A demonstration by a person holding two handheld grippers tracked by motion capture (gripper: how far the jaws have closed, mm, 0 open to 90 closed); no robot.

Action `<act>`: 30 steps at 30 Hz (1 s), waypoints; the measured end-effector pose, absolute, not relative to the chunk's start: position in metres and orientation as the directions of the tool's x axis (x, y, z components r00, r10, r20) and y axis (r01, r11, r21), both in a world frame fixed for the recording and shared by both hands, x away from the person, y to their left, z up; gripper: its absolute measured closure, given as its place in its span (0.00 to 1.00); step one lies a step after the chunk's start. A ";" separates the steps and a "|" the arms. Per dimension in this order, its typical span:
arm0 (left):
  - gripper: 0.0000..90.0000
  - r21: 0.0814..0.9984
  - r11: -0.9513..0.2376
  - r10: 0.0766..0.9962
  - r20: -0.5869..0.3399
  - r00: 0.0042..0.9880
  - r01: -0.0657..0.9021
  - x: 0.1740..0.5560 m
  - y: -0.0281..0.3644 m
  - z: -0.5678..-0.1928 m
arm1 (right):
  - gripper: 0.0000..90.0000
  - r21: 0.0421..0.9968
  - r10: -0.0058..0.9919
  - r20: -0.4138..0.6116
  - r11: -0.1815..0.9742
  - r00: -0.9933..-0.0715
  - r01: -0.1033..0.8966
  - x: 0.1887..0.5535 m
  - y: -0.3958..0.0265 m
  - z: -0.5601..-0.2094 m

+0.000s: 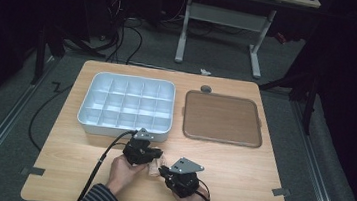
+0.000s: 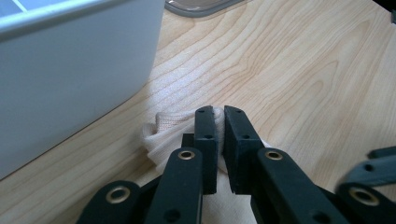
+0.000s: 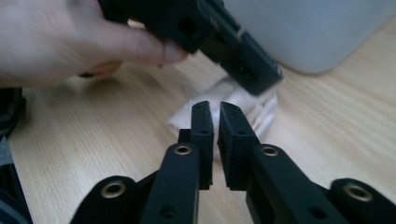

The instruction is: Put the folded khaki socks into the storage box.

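A small cream knitted cloth (image 1: 153,169) lies crumpled on the wooden table, just in front of the white divided box. My left gripper (image 2: 219,112) is shut on a fold of the cloth (image 2: 161,133). In the high view the left gripper (image 1: 156,158) comes at it from the left and the right gripper (image 1: 165,172) from the right. My right gripper (image 3: 215,106) has its jaws almost together, tips at the near edge of the cloth (image 3: 187,116); I see nothing pinched between them. The left gripper (image 3: 261,77) shows ahead of it, pressing into the cloth.
A white box with several compartments (image 1: 86,120) sits at the back left, its wall (image 2: 70,84) close to the cloth. A brown tray (image 1: 222,118) lies at the back right. A hand (image 3: 70,42) holds the left gripper. Cables trail toward the table's front edge.
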State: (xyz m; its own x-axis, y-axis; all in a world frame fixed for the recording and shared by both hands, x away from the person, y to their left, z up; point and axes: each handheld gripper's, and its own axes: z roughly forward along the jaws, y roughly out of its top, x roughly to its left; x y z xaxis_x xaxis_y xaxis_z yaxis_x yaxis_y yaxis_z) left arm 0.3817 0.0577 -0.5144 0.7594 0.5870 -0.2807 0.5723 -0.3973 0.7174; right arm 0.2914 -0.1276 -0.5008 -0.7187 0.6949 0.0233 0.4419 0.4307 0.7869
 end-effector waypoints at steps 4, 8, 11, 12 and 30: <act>0.92 0.717 -0.395 0.583 -0.287 0.760 0.574 0.382 0.058 -0.514 | 0.99 0.788 0.684 0.006 0.446 -0.729 0.425 0.298 -0.119 -0.497; 0.89 0.716 -0.397 0.577 -0.291 0.763 0.574 0.382 0.059 -0.513 | 0.99 0.774 0.677 0.003 0.464 -0.736 0.430 0.305 -0.111 -0.502; 0.88 0.715 -0.394 0.572 -0.300 0.763 0.577 0.382 0.060 -0.513 | 1.00 0.756 0.682 0.000 0.479 -0.731 0.447 0.308 -0.111 -0.508; 0.87 0.715 -0.395 0.569 -0.302 0.765 0.576 0.382 0.061 -0.512 | 1.00 0.748 0.687 0.003 0.481 -0.727 0.458 0.308 -0.112 -0.511; 0.53 0.729 -0.307 0.634 -0.323 0.703 0.612 0.373 0.086 -0.514 | 1.00 0.739 0.690 0.017 0.479 -0.724 0.473 0.309 -0.117 -0.517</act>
State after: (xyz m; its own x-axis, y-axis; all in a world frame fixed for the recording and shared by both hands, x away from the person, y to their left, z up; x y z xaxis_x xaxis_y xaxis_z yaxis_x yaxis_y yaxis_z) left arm 0.3726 0.0863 -0.5139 0.7025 0.6341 -0.3231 0.6123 -0.3072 0.7285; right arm 0.3086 -0.1165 -0.5174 -0.7238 0.6898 0.0165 0.4734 0.4791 0.7392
